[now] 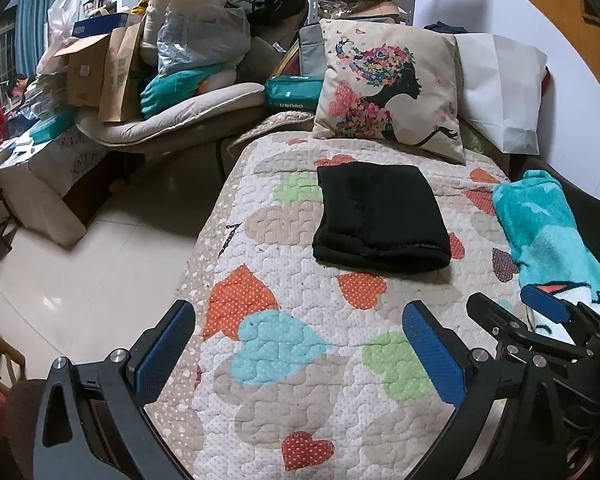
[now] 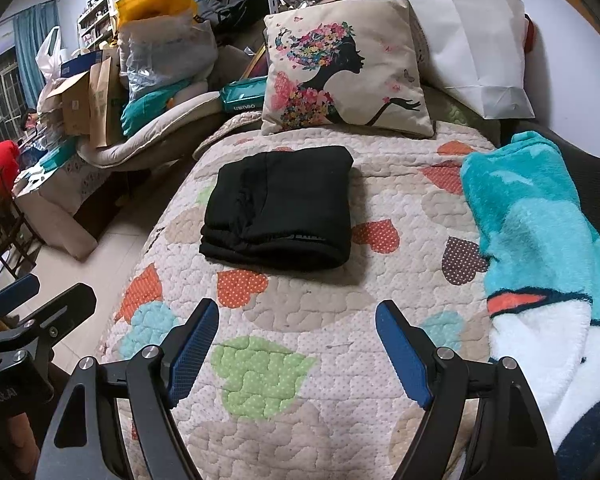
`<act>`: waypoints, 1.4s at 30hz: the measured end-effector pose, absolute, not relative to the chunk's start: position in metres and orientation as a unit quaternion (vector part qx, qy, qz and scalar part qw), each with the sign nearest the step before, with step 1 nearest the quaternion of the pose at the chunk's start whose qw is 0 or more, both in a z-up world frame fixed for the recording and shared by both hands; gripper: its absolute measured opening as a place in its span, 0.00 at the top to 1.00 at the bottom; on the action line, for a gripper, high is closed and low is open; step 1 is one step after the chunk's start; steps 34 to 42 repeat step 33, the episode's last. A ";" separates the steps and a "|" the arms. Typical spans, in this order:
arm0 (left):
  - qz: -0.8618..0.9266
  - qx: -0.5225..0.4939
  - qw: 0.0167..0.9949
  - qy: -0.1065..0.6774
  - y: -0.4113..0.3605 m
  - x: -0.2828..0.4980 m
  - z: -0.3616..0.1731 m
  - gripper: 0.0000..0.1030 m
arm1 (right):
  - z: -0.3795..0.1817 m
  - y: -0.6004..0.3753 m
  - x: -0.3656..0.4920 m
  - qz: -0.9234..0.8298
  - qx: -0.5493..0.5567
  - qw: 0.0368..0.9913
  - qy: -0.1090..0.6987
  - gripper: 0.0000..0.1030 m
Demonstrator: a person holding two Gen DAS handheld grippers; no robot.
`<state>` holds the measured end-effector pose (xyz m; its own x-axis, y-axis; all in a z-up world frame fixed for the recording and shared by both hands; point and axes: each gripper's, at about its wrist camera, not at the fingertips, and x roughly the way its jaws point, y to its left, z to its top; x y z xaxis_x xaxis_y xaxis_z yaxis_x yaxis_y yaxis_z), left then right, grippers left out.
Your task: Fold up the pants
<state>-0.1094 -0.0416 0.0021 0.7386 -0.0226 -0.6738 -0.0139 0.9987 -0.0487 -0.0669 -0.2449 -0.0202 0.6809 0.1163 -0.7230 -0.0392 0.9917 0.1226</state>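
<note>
The teal pack (image 2: 244, 98) beside the cushion carries white lettering, upside down, seemingly "deli"; the pants' (image 2: 278, 206) waistband print stays illegible.

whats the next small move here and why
Probably just draw both grippers back and stop. The black pants already lie as a compact folded bundle on the heart-patterned quilt, in front of the cushion. The left gripper and right gripper are both open and empty, apart from the pants. Nothing visible seems left to fold, so another grab would likely disturb it.

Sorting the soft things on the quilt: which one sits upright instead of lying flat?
The printed cushion, propped upright at the quilt's far end. The folded black pants and the teal blanket both lie flat.
</note>
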 end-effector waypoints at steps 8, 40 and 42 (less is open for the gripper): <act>-0.002 -0.030 0.928 0.371 -0.039 -0.106 -0.006 0.00 | -0.026 -0.243 -0.065 0.043 0.044 0.913 0.404 0.17; -0.003 -0.058 0.911 0.409 -0.041 -0.039 -0.025 0.00 | -0.038 -0.256 -0.027 0.007 0.032 0.911 0.411 0.17; -0.003 -0.058 0.911 0.409 -0.041 -0.039 -0.025 0.00 | -0.038 -0.256 -0.027 0.007 0.032 0.911 0.411 0.17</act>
